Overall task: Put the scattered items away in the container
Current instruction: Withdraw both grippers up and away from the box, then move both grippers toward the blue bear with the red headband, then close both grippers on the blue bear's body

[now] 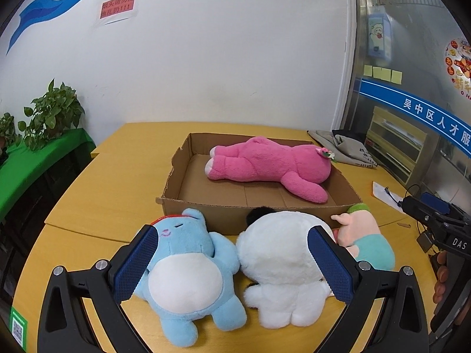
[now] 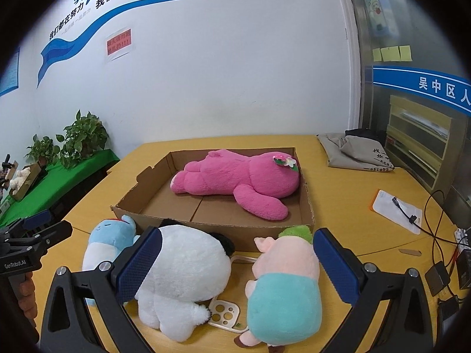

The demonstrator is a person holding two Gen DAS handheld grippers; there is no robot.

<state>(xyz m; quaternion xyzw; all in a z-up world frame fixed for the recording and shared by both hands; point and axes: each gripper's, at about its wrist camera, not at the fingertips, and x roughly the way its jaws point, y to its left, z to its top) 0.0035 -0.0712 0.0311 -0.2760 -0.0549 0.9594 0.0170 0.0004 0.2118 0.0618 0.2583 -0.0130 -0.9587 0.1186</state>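
— Yellow wood is seen all over the table, and a white wall with blue wavy stripes and a red paper sign is seen behind it. Green plants are set on a green cloth at the left. A grey bag and a white packet with a black cable are laid on the right side of the table.

— Where are the toys kept?

— A pink plush bear is laid face down inside the cardboard box. Three toys are left on the table just in front of the box: a blue plush, a white plush and a pig plush, side by side and touching.

— How are the tongs held?

— The left gripper is spread wide open, and the blue and white toys are seen between its pads, but nothing is pinched. The right gripper is spread wide too, with the white toy and the pig between its pads, and nothing is gripped. A few fingers are seen on the right gripper's handle.

— What is hard to see?

— A phone case is partly covered by the white toy and the pig. The pink bear's face is hidden. A black part is seen at the white toy's top, but what it is cannot be told. The room's edges are cut off by the round lens.
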